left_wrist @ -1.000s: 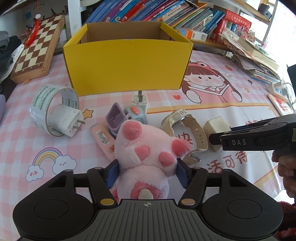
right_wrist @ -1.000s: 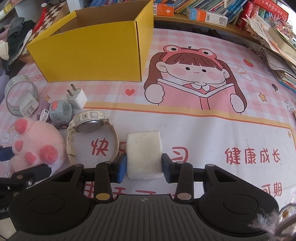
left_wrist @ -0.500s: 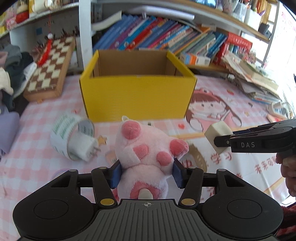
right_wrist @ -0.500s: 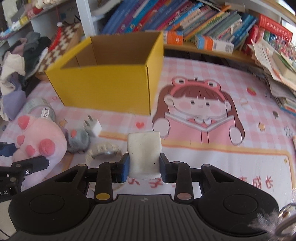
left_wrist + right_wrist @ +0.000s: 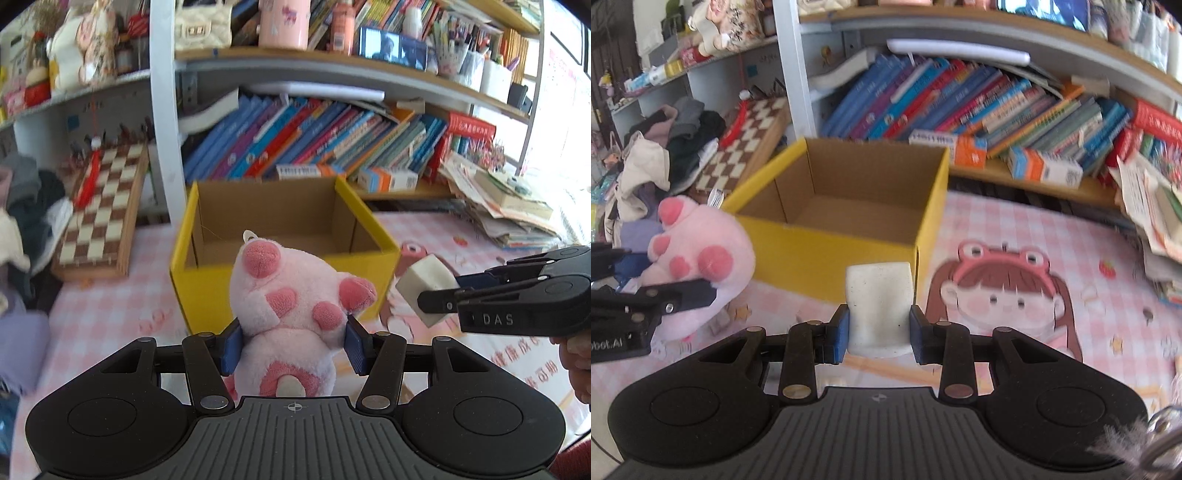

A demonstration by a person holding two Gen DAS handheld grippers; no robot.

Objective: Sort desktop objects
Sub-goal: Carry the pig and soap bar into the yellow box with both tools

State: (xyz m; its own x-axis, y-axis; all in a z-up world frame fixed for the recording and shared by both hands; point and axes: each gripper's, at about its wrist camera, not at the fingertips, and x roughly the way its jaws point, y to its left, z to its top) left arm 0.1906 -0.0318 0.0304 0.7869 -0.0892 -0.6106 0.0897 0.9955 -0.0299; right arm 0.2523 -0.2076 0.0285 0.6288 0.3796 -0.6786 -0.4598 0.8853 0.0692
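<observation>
Left gripper (image 5: 293, 343) clamped on pink plush toy (image 5: 295, 295), blue pads pressed into its sides, toy up off the tablecloth (image 5: 110, 314) & in front of yellow box (image 5: 280, 236). Right gripper (image 5: 879, 334) closed tight on white block (image 5: 879, 306), also in the air, near box's front right corner. Box open-topped, nothing visible inside. Behind: chessboard (image 5: 103, 210) leaning at left, bookshelf w/ slanted books (image 5: 332, 144).

a chessboard (image 5: 105, 218) leans by a shelf post, slanted books (image 5: 317, 144) behind, clothes (image 5: 665, 147) heaped left.
</observation>
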